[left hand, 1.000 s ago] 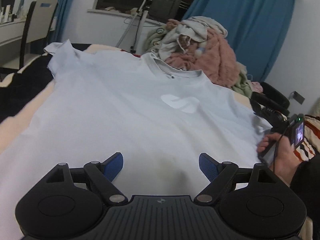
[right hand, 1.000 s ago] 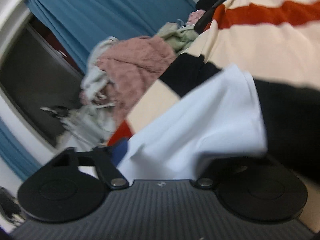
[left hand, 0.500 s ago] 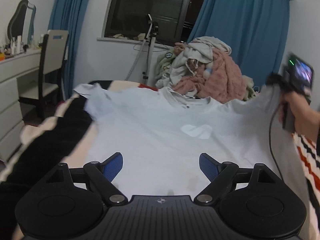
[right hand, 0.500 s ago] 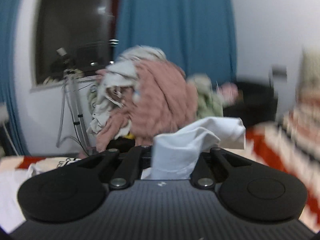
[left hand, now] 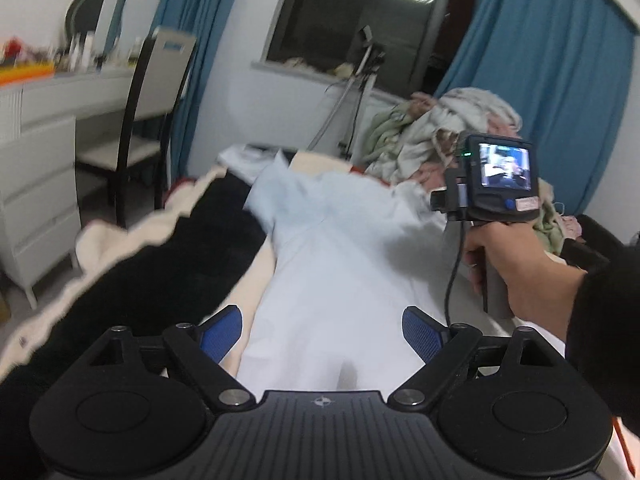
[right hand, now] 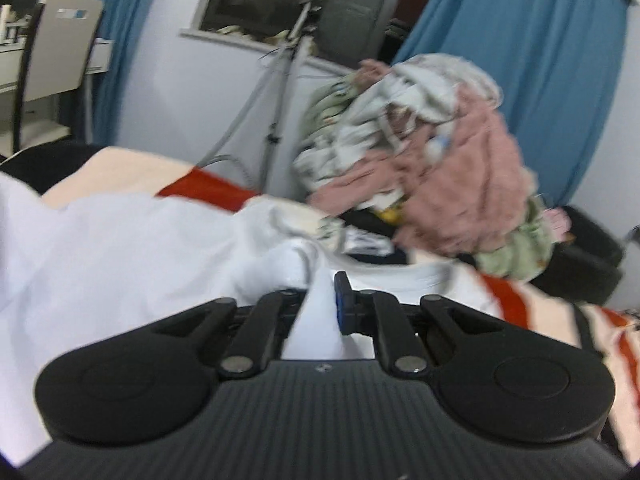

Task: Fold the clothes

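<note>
A pale blue T-shirt (left hand: 336, 264) lies along the bed, its right side folded over toward the middle. My left gripper (left hand: 322, 330) is open and empty, low over the shirt's near hem. My right gripper (right hand: 326, 300) is shut on a bunched fold of the same shirt (right hand: 120, 248); cloth hides one fingertip. In the left wrist view the right gripper's handle and screen (left hand: 496, 176) are held in a hand above the shirt's right side.
A pile of pink and pale clothes (right hand: 432, 156) sits at the bed's far end. A tripod (right hand: 280, 92) stands behind it. A chair (left hand: 152, 120) and white dresser (left hand: 36, 184) stand left. A striped blanket (left hand: 160, 272) covers the bed.
My right gripper has carried the shirt's right side inward over the middle, narrowing the shirt. The left gripper's view has swung and stayed open.
</note>
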`<action>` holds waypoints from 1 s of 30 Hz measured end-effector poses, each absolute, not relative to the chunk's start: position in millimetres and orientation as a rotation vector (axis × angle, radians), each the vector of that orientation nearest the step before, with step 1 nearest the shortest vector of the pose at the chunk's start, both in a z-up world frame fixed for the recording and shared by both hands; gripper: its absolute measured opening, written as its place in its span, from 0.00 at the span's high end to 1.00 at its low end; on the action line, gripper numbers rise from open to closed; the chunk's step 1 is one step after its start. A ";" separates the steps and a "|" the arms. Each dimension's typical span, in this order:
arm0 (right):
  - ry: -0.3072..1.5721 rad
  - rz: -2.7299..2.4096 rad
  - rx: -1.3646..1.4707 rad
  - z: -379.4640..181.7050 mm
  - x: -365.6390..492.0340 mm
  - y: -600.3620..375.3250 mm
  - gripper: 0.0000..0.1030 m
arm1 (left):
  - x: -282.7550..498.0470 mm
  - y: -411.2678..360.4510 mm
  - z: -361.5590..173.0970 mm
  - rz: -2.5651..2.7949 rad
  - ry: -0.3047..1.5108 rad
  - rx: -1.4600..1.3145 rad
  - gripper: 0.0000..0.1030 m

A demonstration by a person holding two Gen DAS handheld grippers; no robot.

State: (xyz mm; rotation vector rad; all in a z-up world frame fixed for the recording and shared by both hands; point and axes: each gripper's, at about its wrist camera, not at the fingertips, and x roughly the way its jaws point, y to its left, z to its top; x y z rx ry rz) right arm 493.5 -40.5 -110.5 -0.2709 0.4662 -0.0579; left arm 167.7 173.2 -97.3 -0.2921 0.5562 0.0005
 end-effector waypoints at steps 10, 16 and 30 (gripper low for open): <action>0.432 0.037 -0.004 -69.0 421.0 -91.0 0.14 | 173.1 167.9 -109.5 -0.006 0.591 -0.317 0.14; 0.392 0.055 0.163 -31.8 280.8 -143.8 0.14 | 155.8 147.2 -96.7 -0.044 0.566 -0.285 0.14; 0.351 0.065 0.212 -57.1 12.7 -184.8 0.14 | 71.3 73.9 -72.6 -0.110 0.482 -0.186 0.17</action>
